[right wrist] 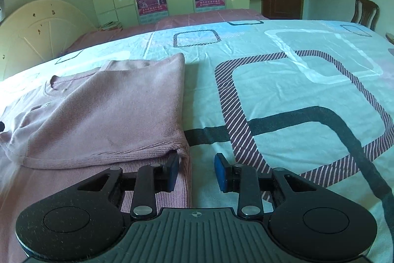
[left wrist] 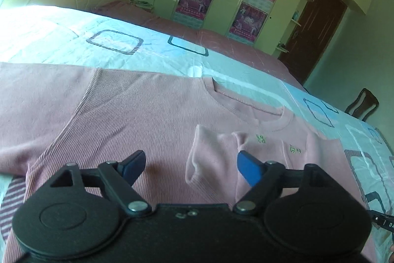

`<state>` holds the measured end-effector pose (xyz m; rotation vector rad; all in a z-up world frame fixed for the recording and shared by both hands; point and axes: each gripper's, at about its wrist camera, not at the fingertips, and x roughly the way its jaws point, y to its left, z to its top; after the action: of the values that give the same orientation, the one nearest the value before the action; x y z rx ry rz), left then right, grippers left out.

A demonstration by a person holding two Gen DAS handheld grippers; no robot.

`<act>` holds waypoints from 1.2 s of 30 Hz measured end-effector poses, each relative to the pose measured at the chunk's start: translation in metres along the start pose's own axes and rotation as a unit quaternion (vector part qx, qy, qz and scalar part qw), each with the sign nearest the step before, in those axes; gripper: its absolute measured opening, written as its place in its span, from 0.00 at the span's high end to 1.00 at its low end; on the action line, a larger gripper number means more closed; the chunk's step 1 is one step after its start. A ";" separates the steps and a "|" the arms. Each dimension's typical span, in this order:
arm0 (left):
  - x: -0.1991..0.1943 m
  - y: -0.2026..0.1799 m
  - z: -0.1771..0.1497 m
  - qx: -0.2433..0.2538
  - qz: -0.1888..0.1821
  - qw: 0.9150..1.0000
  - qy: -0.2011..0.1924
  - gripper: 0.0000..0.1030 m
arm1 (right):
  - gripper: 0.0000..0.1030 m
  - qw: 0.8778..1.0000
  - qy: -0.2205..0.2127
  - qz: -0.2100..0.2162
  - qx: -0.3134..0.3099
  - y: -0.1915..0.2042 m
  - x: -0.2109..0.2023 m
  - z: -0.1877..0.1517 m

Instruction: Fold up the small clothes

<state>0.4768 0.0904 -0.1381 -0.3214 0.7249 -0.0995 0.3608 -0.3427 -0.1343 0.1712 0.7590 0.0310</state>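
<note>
sweater (left wrist: 138,112): pink ribbed knit, flat on the bed (right wrist: 283,90), one side and sleeve already folded in.
handling: likely light, limp, grippy; best pinched at hem corner (right wrist: 181,152) or folded edge.
left gripper (left wrist: 190,165): spread wide, empty, above the chest.
right gripper (right wrist: 196,171): apart, empty, at the sweater's edge.
bedsheet: smooth cotton, printed rounded squares.

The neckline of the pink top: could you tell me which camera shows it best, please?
The left wrist view: the neckline lies central and unobstructed, above the small green embroidery. The right wrist view shows it only small, near the left edge.
</note>
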 end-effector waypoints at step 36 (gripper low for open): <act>0.057 -0.017 0.006 0.060 0.040 0.997 -0.018 0.92 | 1.00 0.997 0.024 0.041 0.062 -0.030 0.143 0.114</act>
<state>0.5232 0.0642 -0.1645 -0.1782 0.6924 -0.0612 0.5422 -0.3753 -0.1558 0.3214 0.8015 0.0662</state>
